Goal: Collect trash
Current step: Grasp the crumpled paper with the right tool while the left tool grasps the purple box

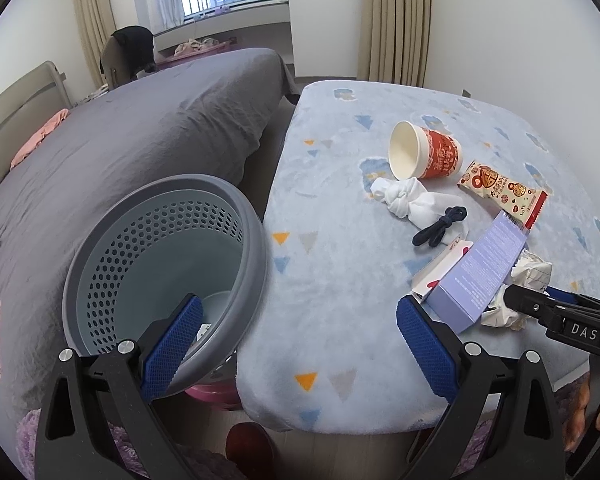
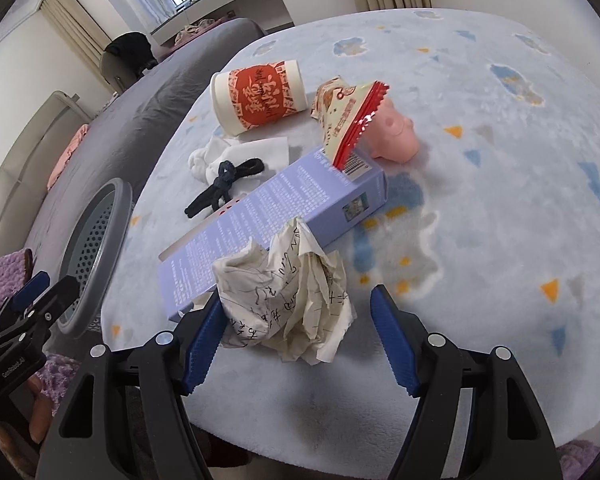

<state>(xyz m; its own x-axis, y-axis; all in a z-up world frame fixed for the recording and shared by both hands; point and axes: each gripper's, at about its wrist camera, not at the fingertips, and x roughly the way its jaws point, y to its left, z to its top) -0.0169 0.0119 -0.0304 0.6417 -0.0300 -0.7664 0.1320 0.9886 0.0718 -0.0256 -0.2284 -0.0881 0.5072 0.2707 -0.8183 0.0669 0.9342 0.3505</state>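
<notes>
A crumpled paper ball [image 2: 288,300] lies at the near edge of the blue-covered table [image 2: 480,208], leaning on a lilac box [image 2: 268,216]. My right gripper [image 2: 296,340] is open with its fingers either side of the paper; it also shows in the left wrist view [image 1: 540,304]. A red-and-white paper cup [image 1: 420,154] lies on its side, with a snack wrapper [image 1: 504,192] beside it. My left gripper [image 1: 300,348] is open and empty, held between the grey trash basket [image 1: 160,272] and the table.
A knotted white cloth [image 1: 404,200], a dark hair tie [image 1: 440,226] and a pink toy pig [image 2: 392,136] lie on the table. A small pink-and-white box [image 1: 440,270] sits under the lilac box. A grey bed [image 1: 140,128] stands left of the table.
</notes>
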